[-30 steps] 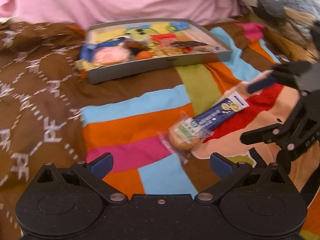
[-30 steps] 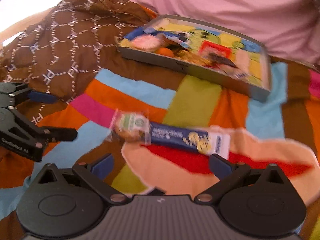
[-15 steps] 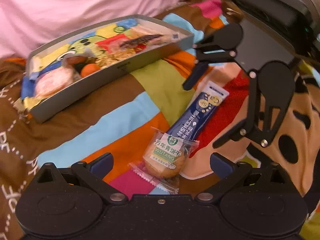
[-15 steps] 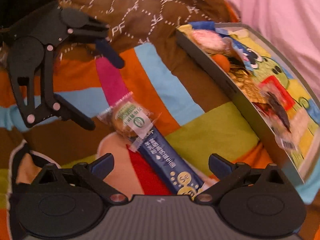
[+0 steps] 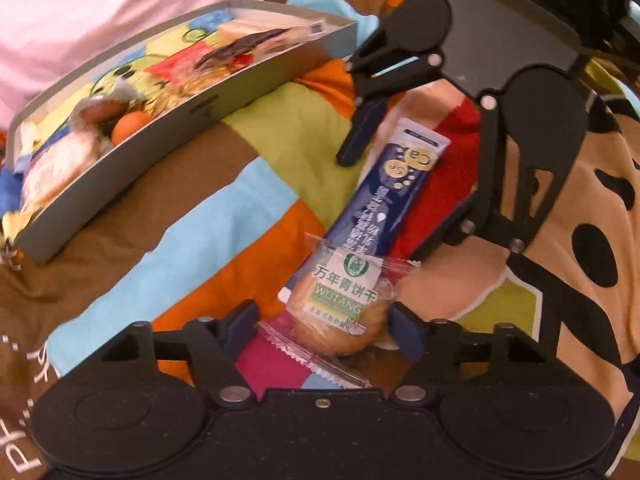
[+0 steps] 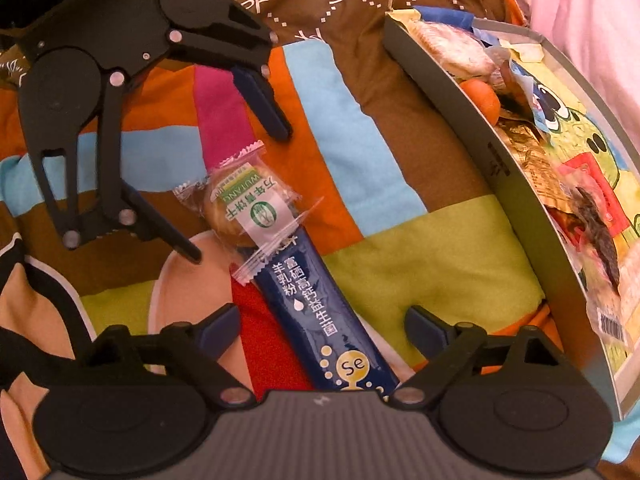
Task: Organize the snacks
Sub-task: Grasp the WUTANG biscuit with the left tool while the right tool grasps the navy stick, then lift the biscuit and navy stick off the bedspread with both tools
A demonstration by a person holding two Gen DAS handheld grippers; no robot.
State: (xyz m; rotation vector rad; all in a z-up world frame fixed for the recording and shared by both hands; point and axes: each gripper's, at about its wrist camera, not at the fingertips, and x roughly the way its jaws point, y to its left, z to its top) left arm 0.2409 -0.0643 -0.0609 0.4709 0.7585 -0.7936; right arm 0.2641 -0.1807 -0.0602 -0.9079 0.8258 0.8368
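Observation:
A round cookie in a clear wrapper with a green label (image 5: 340, 300) (image 6: 244, 208) lies on the patchwork blanket, overlapping one end of a long dark-blue sachet (image 5: 392, 200) (image 6: 316, 304). My left gripper (image 5: 322, 324) (image 6: 232, 188) straddles the cookie. Its jaws are closing; the right pad is at the wrapper's edge and the left pad stands clear of it. My right gripper (image 6: 322, 320) (image 5: 394, 188) straddles the other end of the sachet. Its jaws are closing too, with gaps on both sides. The grey snack tray (image 5: 200, 108) (image 6: 500, 168) lies beyond the two snacks.
The tray holds several wrapped snacks and a small orange fruit (image 5: 130, 126) (image 6: 482, 100). A brown patterned blanket (image 6: 320, 0) and a pink cloth (image 5: 80, 8) lie behind it. The two grippers face each other closely over the two snacks.
Both grippers have come down and in over the two snacks while rolling. Their jaws have narrowed, the left around the cookie, the right around the sachet.

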